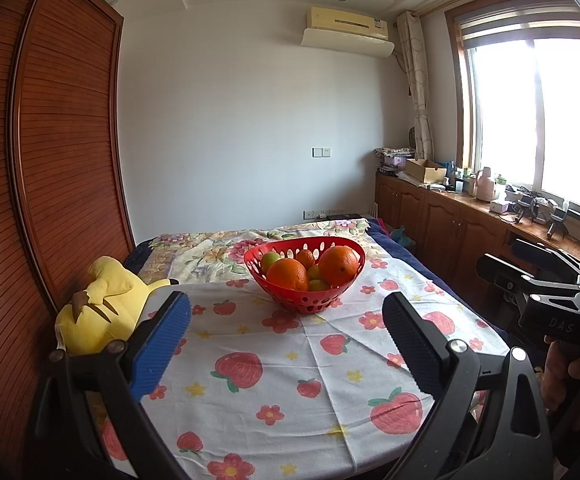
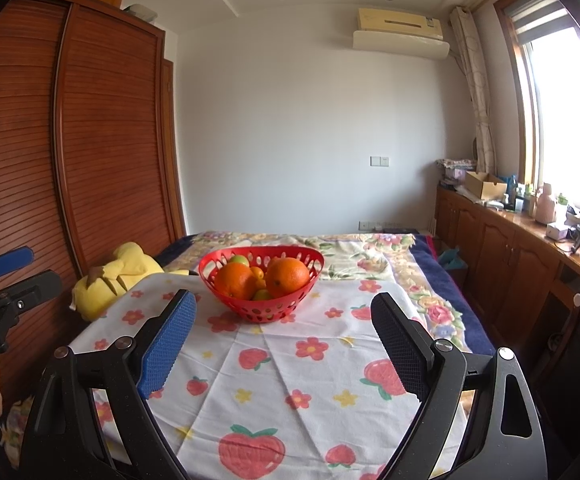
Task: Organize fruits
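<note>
Left gripper [image 1: 286, 332] and right gripper [image 2: 284, 330] point slightly downward over the strawberry cloth [image 1: 290, 380], jaws apart (nothing between them). The red basket [image 2: 274, 312] of oranges [image 2: 288, 276] sits ahead on the cloth.

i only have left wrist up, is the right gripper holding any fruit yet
Observer: No. In the right wrist view the right gripper is open, with nothing between its pads.
Operator: is it lined up on the basket
Observer: Roughly. The red basket sits ahead of it, framed between the two fingers in that view, and the gripper is not touching it.
Operator: any fruit loose on that side
Observer: None shows on the strawberry cloth in that view. The two big oranges are in the basket.
</note>
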{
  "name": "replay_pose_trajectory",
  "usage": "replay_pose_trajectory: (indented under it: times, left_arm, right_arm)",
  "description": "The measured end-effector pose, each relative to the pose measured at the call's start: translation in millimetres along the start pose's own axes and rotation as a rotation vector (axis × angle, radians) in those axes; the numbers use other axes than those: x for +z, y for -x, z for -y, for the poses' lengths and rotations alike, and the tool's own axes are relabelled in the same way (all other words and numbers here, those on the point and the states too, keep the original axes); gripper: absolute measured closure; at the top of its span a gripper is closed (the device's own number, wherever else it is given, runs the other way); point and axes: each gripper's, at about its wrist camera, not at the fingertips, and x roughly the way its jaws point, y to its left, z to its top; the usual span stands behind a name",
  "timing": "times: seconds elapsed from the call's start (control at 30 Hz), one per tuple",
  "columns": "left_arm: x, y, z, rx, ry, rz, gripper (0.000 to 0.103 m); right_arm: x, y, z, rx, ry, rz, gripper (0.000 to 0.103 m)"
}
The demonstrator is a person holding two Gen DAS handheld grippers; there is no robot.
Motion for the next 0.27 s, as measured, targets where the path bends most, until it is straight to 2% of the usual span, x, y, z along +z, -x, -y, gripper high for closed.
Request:
replay_pose_trajectory:
  times: [0.27]
  left_arm:
    - [-0.2,0.6,0.2,0.0,-0.001,-0.001,0.006]
  right_arm:
    - [-0.4,1.0,-0.4,0.001,0.0,-0.001,0.012]
